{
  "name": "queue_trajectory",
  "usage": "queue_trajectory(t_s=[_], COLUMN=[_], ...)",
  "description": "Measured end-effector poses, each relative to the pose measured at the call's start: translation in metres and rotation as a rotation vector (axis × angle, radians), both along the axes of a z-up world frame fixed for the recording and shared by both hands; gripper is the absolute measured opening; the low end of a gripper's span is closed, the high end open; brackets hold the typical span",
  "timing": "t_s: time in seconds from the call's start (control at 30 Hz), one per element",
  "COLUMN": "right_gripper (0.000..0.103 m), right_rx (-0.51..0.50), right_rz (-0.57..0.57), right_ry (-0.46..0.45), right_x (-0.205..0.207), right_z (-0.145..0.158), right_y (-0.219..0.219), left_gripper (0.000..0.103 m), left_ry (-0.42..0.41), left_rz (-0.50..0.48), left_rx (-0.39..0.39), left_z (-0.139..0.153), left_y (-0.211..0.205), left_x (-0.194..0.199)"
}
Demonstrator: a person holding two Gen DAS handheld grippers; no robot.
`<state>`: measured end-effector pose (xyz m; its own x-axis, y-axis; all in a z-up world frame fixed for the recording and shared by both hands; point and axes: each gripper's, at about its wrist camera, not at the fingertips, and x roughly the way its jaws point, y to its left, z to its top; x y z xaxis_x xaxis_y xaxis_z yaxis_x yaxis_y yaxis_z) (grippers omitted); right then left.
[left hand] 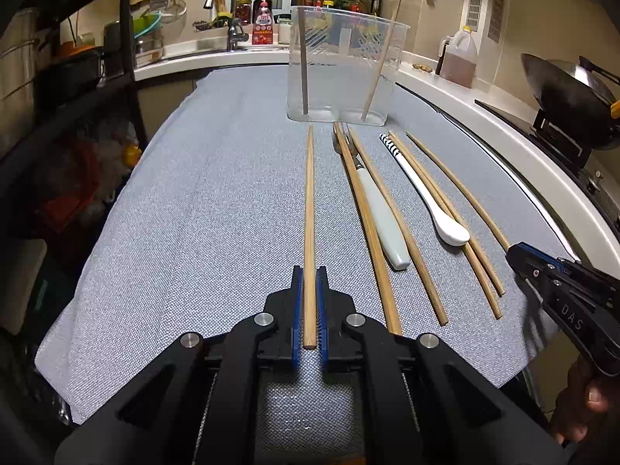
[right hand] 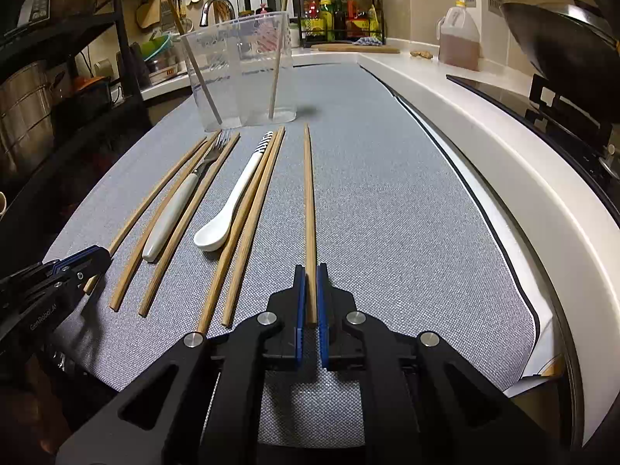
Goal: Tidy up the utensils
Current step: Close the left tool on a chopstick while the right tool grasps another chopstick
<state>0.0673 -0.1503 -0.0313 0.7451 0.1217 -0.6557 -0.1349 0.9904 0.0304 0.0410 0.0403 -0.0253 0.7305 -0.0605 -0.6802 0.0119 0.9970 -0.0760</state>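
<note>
Left tool (left hand: 309, 275) is gripping the leftmost chopstick (left hand: 309, 209). Right tool (right hand: 310, 273) is clamping the rightmost chopstick (right hand: 309, 201), nearest the desk's right edge.

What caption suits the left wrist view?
Left hand-held gripper shut on a chopstick, clear container ahead.

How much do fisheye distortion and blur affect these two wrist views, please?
Left wrist view: the counter edge bows strongly, the mat stays sharp. Right wrist view: the same bowing, dark corners, and the clear container reads crisply.
</note>
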Motion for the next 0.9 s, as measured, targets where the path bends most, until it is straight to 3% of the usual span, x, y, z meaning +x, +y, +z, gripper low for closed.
queue_trajectory(t_s=[0.9], right_gripper=[0.007], right_rx=[0.023], right_rz=[-0.014], right_ry=[-0.010], right_x=[-0.0006], right_z=[-0.0020], right_y=[-0.0035], left_gripper=[0.007], left_ry=[-0.034], left_rz=[0.024], left_rx=[0.010], left_z=[-0.0027], left_y=[0.0001], left_x=[-0.0022])
